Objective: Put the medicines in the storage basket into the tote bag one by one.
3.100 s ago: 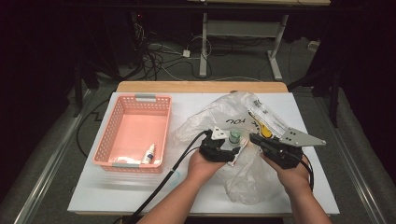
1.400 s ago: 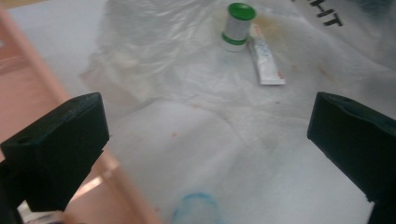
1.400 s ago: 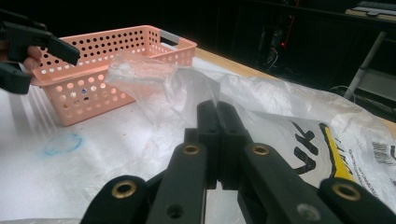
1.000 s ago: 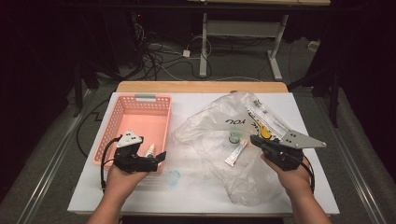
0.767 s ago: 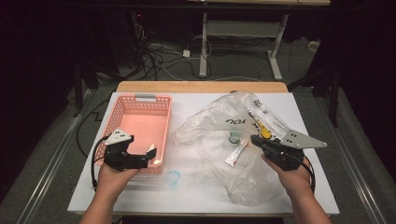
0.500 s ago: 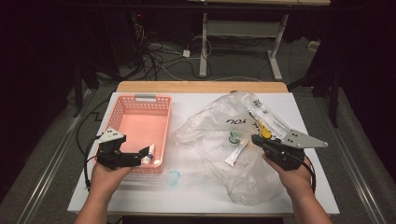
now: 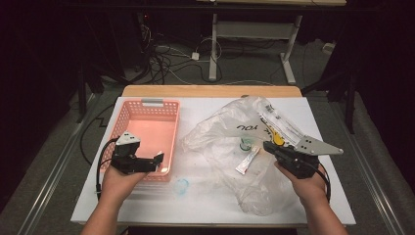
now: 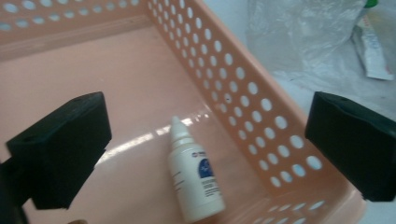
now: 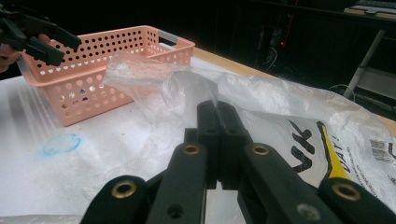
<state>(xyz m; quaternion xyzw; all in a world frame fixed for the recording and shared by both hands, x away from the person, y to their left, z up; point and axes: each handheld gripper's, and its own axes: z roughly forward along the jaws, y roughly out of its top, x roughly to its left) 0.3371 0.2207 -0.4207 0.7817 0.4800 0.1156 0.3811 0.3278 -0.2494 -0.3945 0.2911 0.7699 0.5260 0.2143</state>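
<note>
The left claw (image 8: 205,140) is held wide open over the near end of the pink basket (image 7: 128,117), nothing gripped; a white dropper bottle (image 8: 194,175) lies on the basket floor below. The right claw (image 9: 218,114) is pinched shut on the clear plastic bag (image 9: 187,88) spread across the tabletop (image 7: 205,200).

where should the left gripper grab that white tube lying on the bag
Judging by its pose, take the white tube across its narrow middle, coming straight down from above. It lies flat on the plastic bag, its length slanting toward the green-capped item, so fingers set either side of its long edges should close on the slim width. The left gripper stands open over the basket.
</note>
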